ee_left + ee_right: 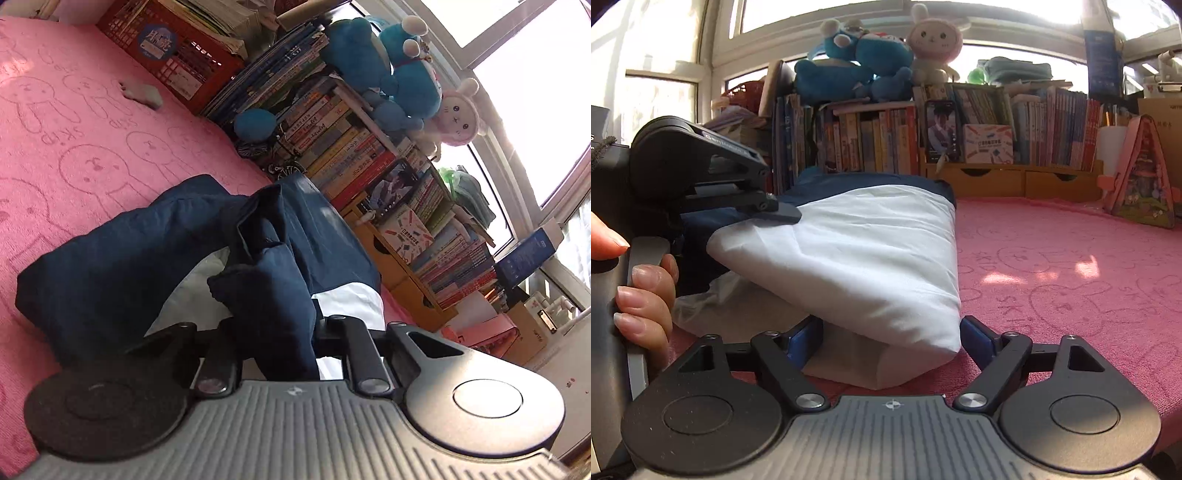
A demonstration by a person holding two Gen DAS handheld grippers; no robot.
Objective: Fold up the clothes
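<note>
A navy and white garment (110,266) lies bunched on the pink rabbit-print blanket (74,140). My left gripper (277,332) is shut on a raised fold of its navy cloth, which fills the gap between the fingers. In the right wrist view the same garment (868,251) shows its white side, lifted at the left where the left gripper (786,216) pinches it. My right gripper (890,343) sits low at the garment's near folded corner. It is open, with the white fold between its blue pads (975,332). A person's hand (646,295) holds the left gripper's handle.
Behind the garment runs a long row of books (871,140) with blue and pink plush toys (857,55) on top, and a phone (942,129) propped upright. A red crate (173,55) and a small grey object (144,94) are on the blanket. A pink toy house (1141,170) stands at the right.
</note>
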